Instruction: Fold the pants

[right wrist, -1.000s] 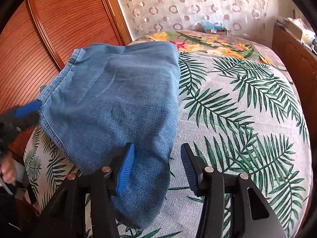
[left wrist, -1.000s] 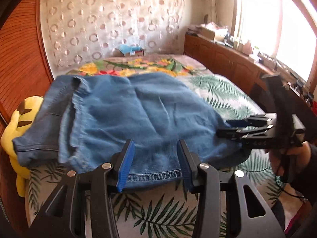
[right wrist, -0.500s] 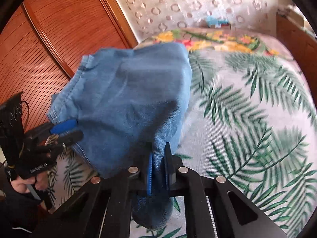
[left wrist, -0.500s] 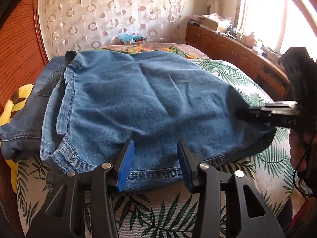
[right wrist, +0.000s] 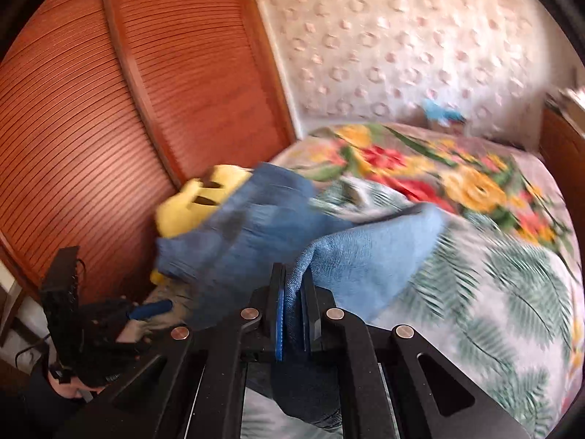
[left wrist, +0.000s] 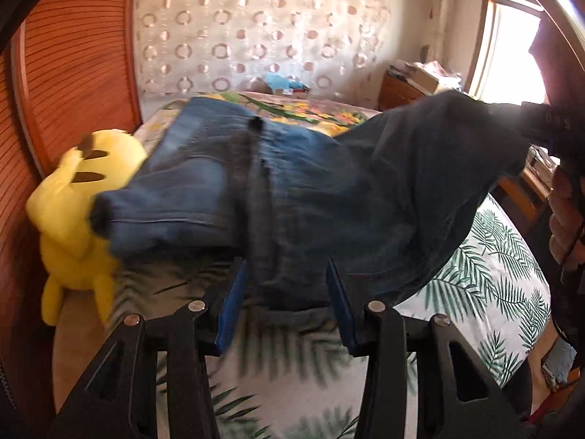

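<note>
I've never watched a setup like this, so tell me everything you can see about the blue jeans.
The jeans are blue denim, faded lighter in places, with stitched seams and hems. They are bunched and partly lifted off the leaf-print bedspread, blurred with motion. The right tool is shut on one edge, raising that side. The left tool is open with denim hanging between its fingers. The far end drapes against a yellow plush toy.

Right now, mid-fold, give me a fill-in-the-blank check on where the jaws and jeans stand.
1. The right gripper has its jaws ____ on a fold of the jeans.
2. The left gripper has its jaws ____, with denim hanging between them.
3. The plush toy beside the jeans is ____ in colour.
4. The bedspread near the grippers is printed with green ____.

Missing words: shut; open; yellow; leaves
</note>
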The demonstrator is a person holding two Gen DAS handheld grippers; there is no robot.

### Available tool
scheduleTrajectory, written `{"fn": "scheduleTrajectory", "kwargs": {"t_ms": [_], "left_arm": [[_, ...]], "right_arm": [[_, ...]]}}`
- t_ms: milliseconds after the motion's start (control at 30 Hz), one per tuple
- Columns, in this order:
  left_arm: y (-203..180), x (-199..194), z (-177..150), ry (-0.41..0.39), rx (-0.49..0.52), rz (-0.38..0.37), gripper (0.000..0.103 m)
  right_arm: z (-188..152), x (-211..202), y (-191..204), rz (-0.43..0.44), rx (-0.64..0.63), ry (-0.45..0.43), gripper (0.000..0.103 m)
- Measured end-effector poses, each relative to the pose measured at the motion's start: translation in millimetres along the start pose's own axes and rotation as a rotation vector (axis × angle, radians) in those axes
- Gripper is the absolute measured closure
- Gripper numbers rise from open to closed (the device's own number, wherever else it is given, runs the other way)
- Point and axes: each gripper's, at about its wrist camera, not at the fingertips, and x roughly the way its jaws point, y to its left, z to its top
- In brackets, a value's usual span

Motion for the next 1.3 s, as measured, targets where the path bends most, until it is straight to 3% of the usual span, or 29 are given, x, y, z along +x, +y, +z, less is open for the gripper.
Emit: {"fn": "scheduleTrajectory", "kwargs": {"t_ms": [167,300,433,567,667,733,867,967,1133,1300], "left_arm": [[30.4,-27.7,-4.5,-0.034,-0.03,0.056,0.058],[51.0,-40.1,-7.6,-0.047,-0.057,0.096,0.058],[68.4,-43.9,-13.3,-0.047,-0.095,0.12,0.058],[74.0,-42.3,-10.8,-0.049,-0.112,0.121,0.058],[71.2,-42.5,-5.1,-0.06,-0.113,0.116,0.057],[66.5,-42.5,1.3,-0.072,-0.108,0.106,0.057],[58.6,-42.1,14.6,-0.096,-0.094,0.082,0.057],[49.3,-38.4,22.5,-0.096,-0.08,0.055,0.056],[31.2,-11.8,27.4,-0.036,-0.044,-0.025,0.054],[14.2,21.8,24.2,0.047,-0.022,-0.083,0.054]], "right_arm": [[-6.2,34.6,62.9,0.115,-0.105,0.032,0.096],[-30.3,65.2,90.6,0.217,-0.13,0.121,0.097],[-65.5,91.5,90.6,0.229,-0.13,0.224,0.096],[-70.8,89.7,79.6,0.238,-0.09,0.232,0.094],[-65.9,67.5,79.3,0.244,-0.099,0.219,0.078],[-63.0,48.9,78.3,0.243,-0.132,0.187,0.064],[-52.7,11.4,65.7,0.219,-0.151,0.118,0.057],[-54.3,-2.7,46.0,0.146,-0.155,0.075,0.055],[-52.3,29.0,-7.1,-0.003,-0.114,0.104,0.05],[-45.4,80.5,-47.7,-0.001,-0.029,0.146,0.049]]}}
